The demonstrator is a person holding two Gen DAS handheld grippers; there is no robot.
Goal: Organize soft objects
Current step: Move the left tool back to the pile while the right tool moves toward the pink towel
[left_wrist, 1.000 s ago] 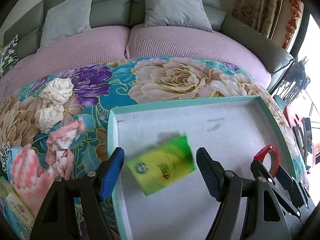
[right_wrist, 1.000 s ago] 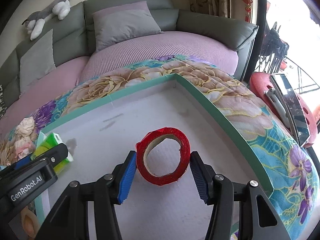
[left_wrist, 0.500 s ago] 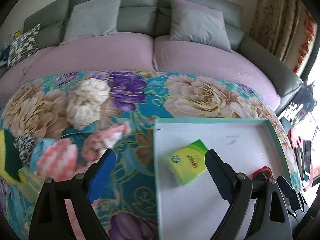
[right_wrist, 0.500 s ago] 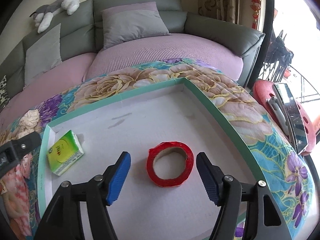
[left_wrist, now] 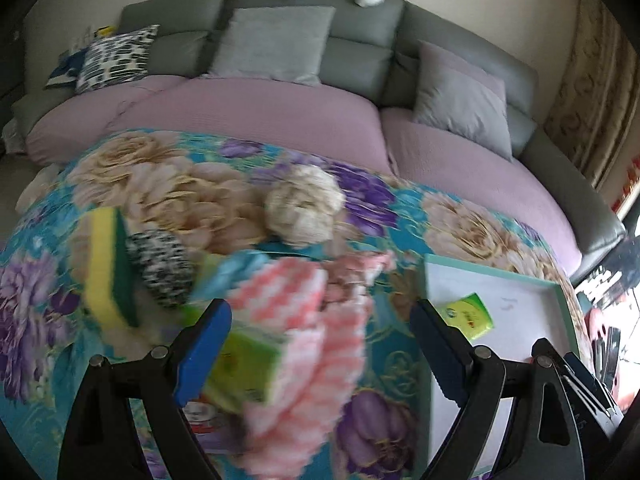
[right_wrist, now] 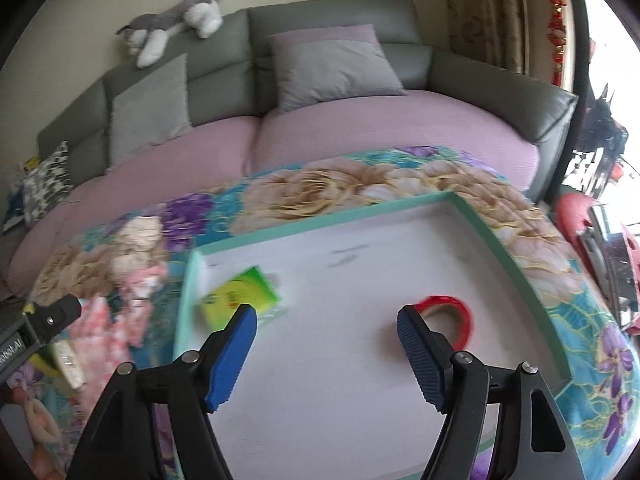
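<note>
My left gripper [left_wrist: 320, 346] hangs open and wide over a heap of soft things on the floral cloth. Under it lie a pink checked cloth [left_wrist: 316, 320] and a green-yellow tissue pack [left_wrist: 248, 364], blurred; the pads press on neither. A yellow-green sponge [left_wrist: 106, 268], a black-and-white bundle [left_wrist: 166, 266], a blue cloth [left_wrist: 230, 270] and a cream lace ball [left_wrist: 306, 208] lie beyond. The jaws of my right gripper [right_wrist: 326, 344] are opening over the teal-rimmed tray [right_wrist: 320, 229], with nothing between them. A red tape roll [right_wrist: 446, 312] lies just past its right finger, and a green tissue pack [right_wrist: 240, 292] sits at the tray's left.
A grey sofa with lilac seats [right_wrist: 360, 128], grey cushions [left_wrist: 276, 42] and a plush dog [right_wrist: 176, 20] stands behind the table. The table's right edge drops off toward red objects [right_wrist: 576, 220]. The left gripper's black body [right_wrist: 48, 318] shows left of the tray.
The left gripper swung left from the tray to the heap of cloths, leaving the green pack in the tray. The right gripper let go of the red tape roll and drew back.
</note>
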